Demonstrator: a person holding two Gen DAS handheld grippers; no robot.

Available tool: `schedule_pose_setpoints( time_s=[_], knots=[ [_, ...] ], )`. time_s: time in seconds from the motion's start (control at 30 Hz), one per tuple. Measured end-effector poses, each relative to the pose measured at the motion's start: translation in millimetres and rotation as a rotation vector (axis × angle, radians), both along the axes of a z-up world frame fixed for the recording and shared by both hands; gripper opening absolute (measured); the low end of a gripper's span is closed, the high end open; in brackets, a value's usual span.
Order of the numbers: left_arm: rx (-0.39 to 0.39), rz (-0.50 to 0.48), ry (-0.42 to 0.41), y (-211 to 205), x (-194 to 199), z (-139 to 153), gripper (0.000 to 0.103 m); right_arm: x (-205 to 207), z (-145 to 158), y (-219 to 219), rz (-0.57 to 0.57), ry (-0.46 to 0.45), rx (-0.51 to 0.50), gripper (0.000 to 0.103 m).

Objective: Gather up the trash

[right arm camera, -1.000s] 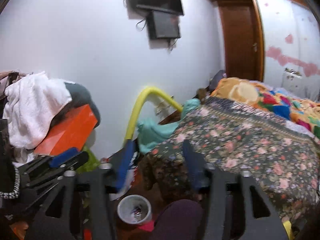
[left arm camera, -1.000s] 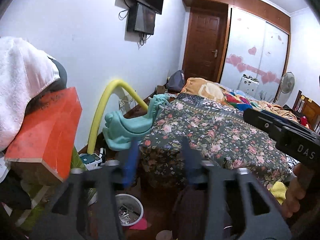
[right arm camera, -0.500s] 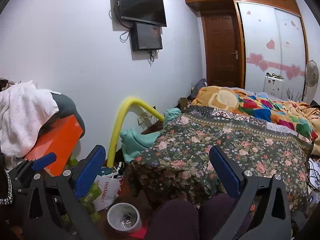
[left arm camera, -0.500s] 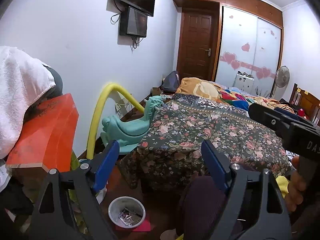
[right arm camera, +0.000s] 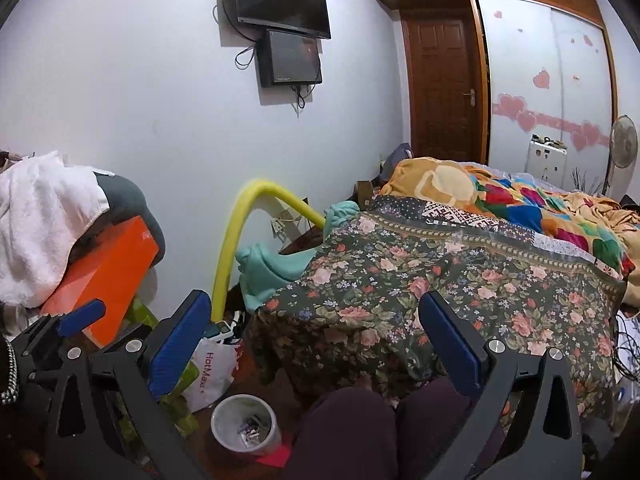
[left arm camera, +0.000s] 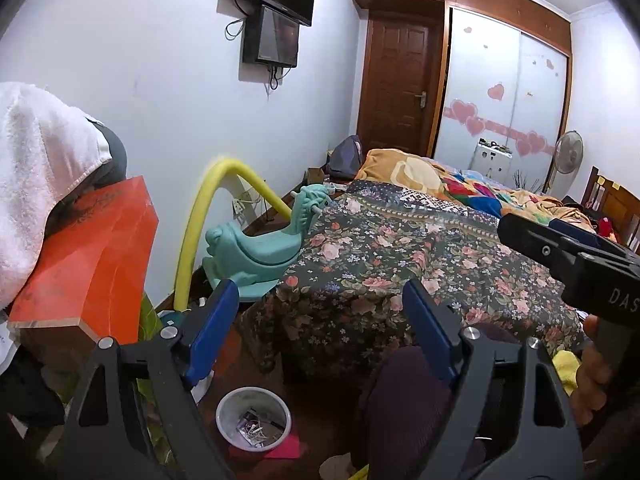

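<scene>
A small grey trash bin (left arm camera: pixel 253 418) with scraps inside stands on the floor below me; it also shows in the right wrist view (right arm camera: pixel 245 425). A pink paper scrap (left arm camera: pixel 286 448) lies beside it, also in the right wrist view (right arm camera: pixel 276 456). My left gripper (left arm camera: pixel 320 328) is open and empty, held above the bin and facing the bed. My right gripper (right arm camera: pixel 316 340) is open and empty too. The right gripper's body (left arm camera: pixel 576 264) shows at the right of the left wrist view, and the left gripper (right arm camera: pixel 60 332) at the left of the right wrist view.
A bed with a floral cover (left arm camera: pixel 420 264) fills the middle and right. A teal rocking toy (left arm camera: pixel 260 252) and yellow foam tube (left arm camera: pixel 200 224) stand by the wall. An orange box (left arm camera: pixel 88 264) under a white towel (left arm camera: pixel 36 168) is at left. A white HotMaxx bag (right arm camera: pixel 212 368) lies near the bin. My knees (right arm camera: pixel 360 432) are below.
Both grippers have opened wide from a narrow gap. Both cameras have steadied and tilted slightly, and the view is sharper.
</scene>
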State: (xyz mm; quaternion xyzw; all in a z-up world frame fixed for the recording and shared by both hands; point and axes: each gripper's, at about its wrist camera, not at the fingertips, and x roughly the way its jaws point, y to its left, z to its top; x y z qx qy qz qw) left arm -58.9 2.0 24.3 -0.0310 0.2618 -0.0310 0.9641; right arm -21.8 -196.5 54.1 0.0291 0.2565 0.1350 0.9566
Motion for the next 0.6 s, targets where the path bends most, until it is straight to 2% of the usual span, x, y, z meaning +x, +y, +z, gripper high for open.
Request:
schedule_pose_setpoints(
  time_s=[0.6],
  knots=[
    [0.000, -0.008, -0.001, -4.7, -1.2, -3.7, 0.083, 1.7, -1.7, -2.3, 0.005, 0.011, -0.005, 0.103]
  ],
)
